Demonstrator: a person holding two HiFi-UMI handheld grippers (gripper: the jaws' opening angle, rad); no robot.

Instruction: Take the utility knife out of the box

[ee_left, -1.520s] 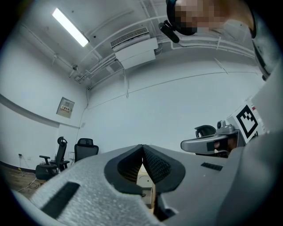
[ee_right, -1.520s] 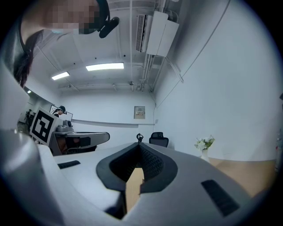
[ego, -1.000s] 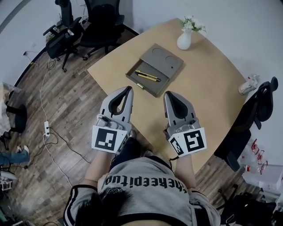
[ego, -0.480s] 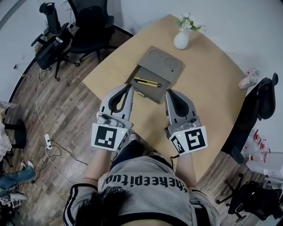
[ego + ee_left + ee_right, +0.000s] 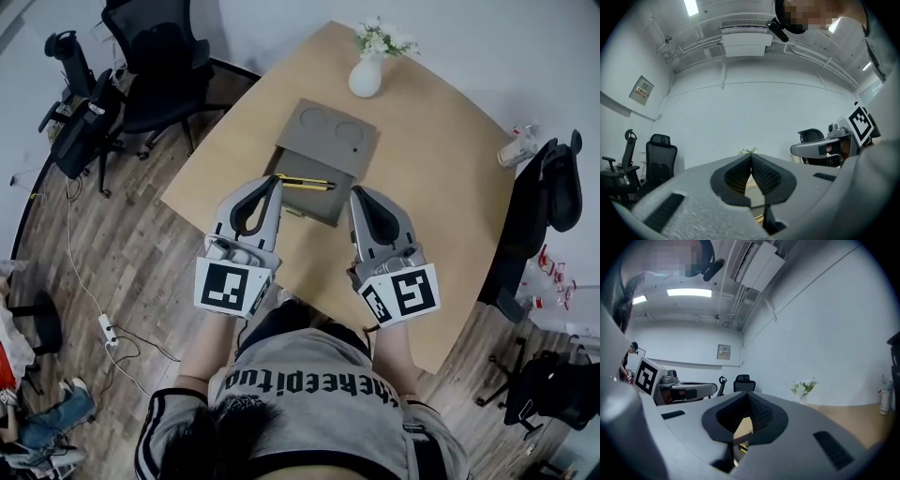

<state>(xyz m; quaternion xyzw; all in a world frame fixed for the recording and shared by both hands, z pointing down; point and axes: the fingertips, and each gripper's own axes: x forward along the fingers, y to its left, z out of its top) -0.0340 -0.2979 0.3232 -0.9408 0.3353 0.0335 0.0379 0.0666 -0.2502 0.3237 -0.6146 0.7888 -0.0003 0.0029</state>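
A grey box (image 5: 313,193) lies open on the wooden table (image 5: 441,178), its lid (image 5: 328,139) folded back behind it. In its tray lies the yellow and black utility knife (image 5: 305,183). My left gripper (image 5: 275,182) is shut and empty, held level, its tip at the box's left near corner close to the knife's end. Just right of the box's near edge my right gripper (image 5: 356,194) is also shut with nothing in it. In the left gripper view the jaws (image 5: 751,157) meet; so do those in the right gripper view (image 5: 749,394).
A white vase of flowers (image 5: 366,73) stands behind the box at the far table edge. A small bottle (image 5: 517,148) sits at the right edge. Black office chairs stand at the left (image 5: 159,66) and at the right (image 5: 553,183). Cables lie on the wooden floor (image 5: 112,244).
Both grippers have moved forward over the table toward the box, still shut. The box, once well ahead of the tips, now lies right at them.
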